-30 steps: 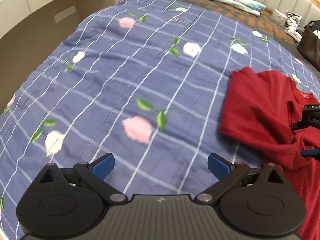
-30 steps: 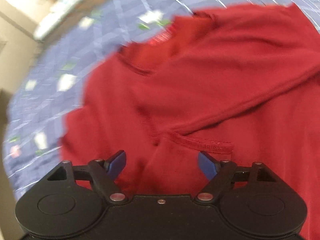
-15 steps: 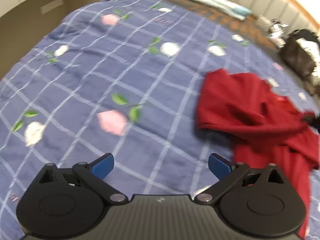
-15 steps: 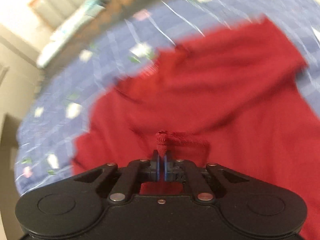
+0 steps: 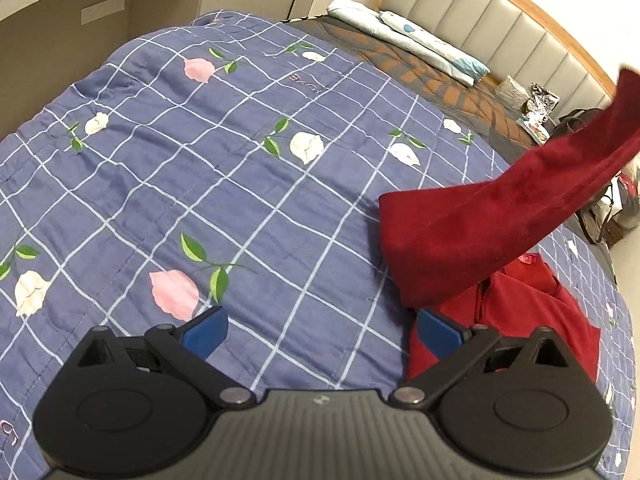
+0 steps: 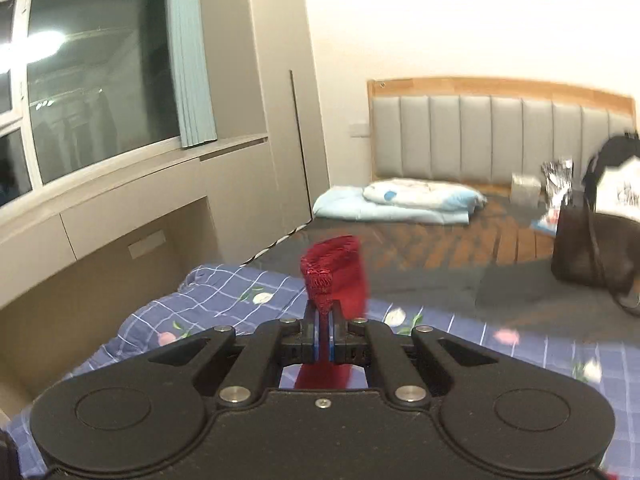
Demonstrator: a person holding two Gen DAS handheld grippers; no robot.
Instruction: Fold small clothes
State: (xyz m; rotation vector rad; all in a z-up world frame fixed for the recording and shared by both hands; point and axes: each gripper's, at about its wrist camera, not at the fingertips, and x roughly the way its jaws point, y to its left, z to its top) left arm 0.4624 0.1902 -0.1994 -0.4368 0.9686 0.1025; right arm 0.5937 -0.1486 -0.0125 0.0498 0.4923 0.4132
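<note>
Your right hand-held gripper (image 6: 324, 330) is clamped tight on a bunched edge of the red garment (image 5: 472, 236), the cloth poking up between its pads at the lower centre of the right wrist view. In the left wrist view that same garment rises as a long band from the middle right of the frame up to the upper right corner, while the rest of it lies crumpled on the quilt (image 5: 240, 184) at the lower right. Your left hand-held gripper (image 5: 320, 332) stands wide apart with nothing between its pads, low over the quilt, its right pad just beside the heaped part of the garment.

Expect the garment to behave as soft, light knit: it drapes, sags and bunches, so one pinch point will let it twist and hang. It looks neither slippery nor fragile. You would probably do best to take a second hold on an edge or corner of the part lying on the bed, so the cloth can be spread flat.

The bed is your working place: a blue checked quilt with flower prints, slightly rumpled and yielding. Beyond it, a padded headboard (image 6: 500, 140), folded pale bedding (image 6: 400, 200) and a dark bag (image 6: 592, 236) sit at the far end; a window (image 6: 100, 76) fills the upper left.
</note>
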